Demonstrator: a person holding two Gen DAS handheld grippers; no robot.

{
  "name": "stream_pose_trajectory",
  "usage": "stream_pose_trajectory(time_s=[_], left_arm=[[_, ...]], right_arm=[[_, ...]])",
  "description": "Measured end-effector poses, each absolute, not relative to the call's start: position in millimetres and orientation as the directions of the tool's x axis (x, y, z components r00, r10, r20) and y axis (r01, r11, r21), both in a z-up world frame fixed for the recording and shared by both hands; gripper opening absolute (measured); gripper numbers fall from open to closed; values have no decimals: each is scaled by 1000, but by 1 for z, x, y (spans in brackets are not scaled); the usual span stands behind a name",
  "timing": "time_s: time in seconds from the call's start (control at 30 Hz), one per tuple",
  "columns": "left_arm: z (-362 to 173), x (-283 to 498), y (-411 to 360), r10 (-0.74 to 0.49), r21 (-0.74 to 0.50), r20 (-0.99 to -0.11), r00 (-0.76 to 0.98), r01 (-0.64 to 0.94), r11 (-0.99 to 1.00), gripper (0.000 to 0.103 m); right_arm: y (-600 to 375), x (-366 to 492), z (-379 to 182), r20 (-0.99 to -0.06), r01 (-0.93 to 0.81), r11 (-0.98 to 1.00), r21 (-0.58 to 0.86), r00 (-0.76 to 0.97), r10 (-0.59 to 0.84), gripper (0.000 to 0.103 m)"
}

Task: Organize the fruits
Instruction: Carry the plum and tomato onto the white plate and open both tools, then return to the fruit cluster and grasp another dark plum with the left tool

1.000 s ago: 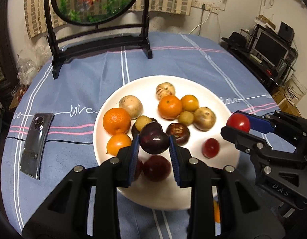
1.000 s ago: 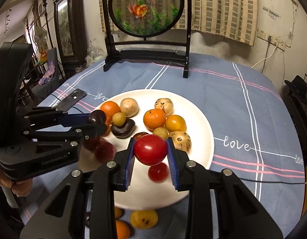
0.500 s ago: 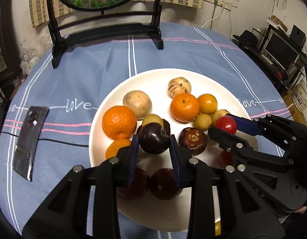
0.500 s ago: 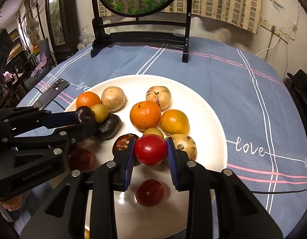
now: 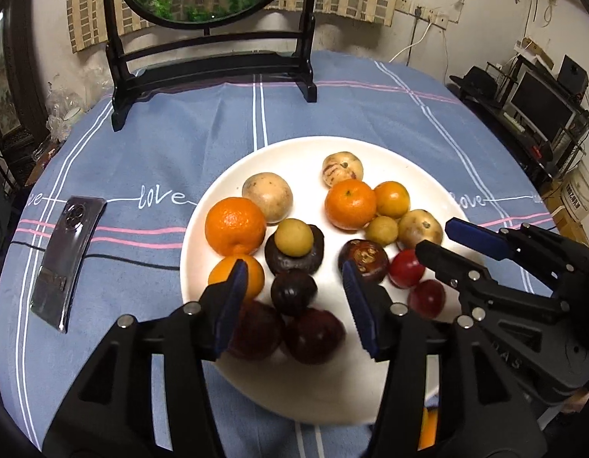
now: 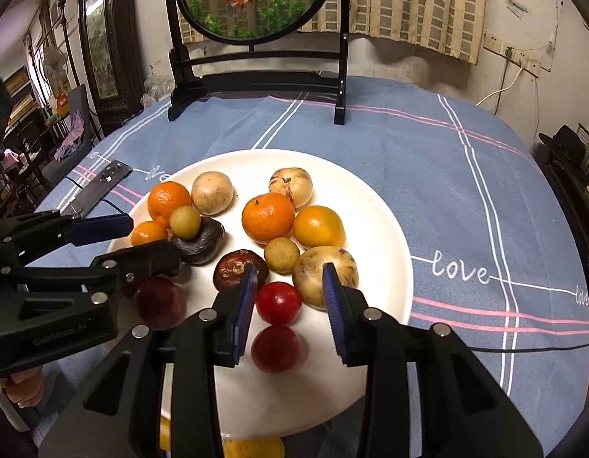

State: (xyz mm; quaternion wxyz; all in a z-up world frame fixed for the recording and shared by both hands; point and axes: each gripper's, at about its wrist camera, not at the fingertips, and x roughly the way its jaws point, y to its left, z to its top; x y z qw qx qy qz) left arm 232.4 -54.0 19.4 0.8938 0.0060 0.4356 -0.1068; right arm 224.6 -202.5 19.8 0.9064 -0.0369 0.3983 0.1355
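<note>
Left wrist view shows a round table under a blue cloth [image 5: 179,145], with a wide white plate [image 5: 233,175] of fruit at its middle. Behind stands a dark-framed screen [image 5: 214,72]; a phone [image 5: 65,255] lies left of the plate. Both grippers hang over the plate's near side. The left gripper [image 5: 294,286] is spread wide, holding nothing, and a dark plum [image 5: 293,292] sits on the plate between its fingers, clear of both pads. The right gripper [image 6: 288,294] is likewise parted and empty; a red tomato [image 6: 278,302] rests on the plate between its fingers, a second red fruit [image 6: 275,348] just nearer
</note>
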Motion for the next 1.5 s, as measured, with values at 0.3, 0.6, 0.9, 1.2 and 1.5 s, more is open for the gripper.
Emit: stream_pose_trajectory(time_s=[0.3, 0.6, 0.9, 1.2, 1.5], left_arm=[[34, 192, -46, -199, -98, -750, 631, 191, 977, 61], [24, 136, -40, -223, -109, -758, 613, 218, 970, 62], [11, 94, -39, -223, -96, -775, 592, 238, 966, 66], [-5, 73, -52, -233, -84, -796, 558, 280, 956, 66], [-19, 72, -65, -239, -75, -818, 523, 315, 946, 66]], right_arm=[[-218, 183, 30, -705, -251, 964, 84, 669, 235, 38], [-242, 122, 19, -703, -192, 970, 146, 670, 239, 38], [-256, 68, -1, -720, -168, 969, 179, 649, 245, 39], [-257, 38, -10, -720, -166, 973, 163, 654, 232, 63], [-256, 37, -15, -720, -177, 969, 170, 649, 245, 63]])
